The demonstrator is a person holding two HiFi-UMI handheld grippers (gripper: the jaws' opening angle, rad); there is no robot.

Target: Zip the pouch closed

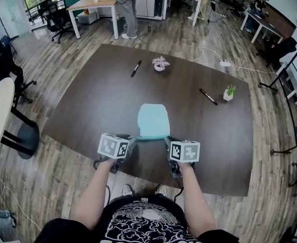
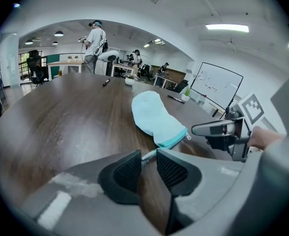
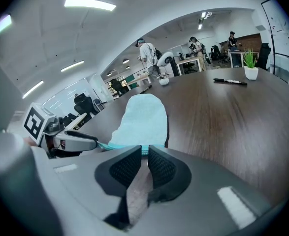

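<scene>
Set at each end of the near edge of the pouch [image 1: 154,119], seemingly to steady it. Spread at the left hand-held gripper [image 2: 148,156], barely parted at the right hand-held gripper [image 3: 144,151], pinching nothing.

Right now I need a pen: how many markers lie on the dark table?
2: one marker left of the pink plant, the other beside the green plant.

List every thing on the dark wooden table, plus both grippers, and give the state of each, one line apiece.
Light blue fabric pouch: lying flat, teal zip edge towards the grippers.
Left gripper: jaws apart, the pouch's corner between them, seemingly not pinched.
Right gripper: jaws narrowly apart at the zip edge.
Two black marker pens: lying flat, far apart.
Two small potted plants: upright.
</scene>
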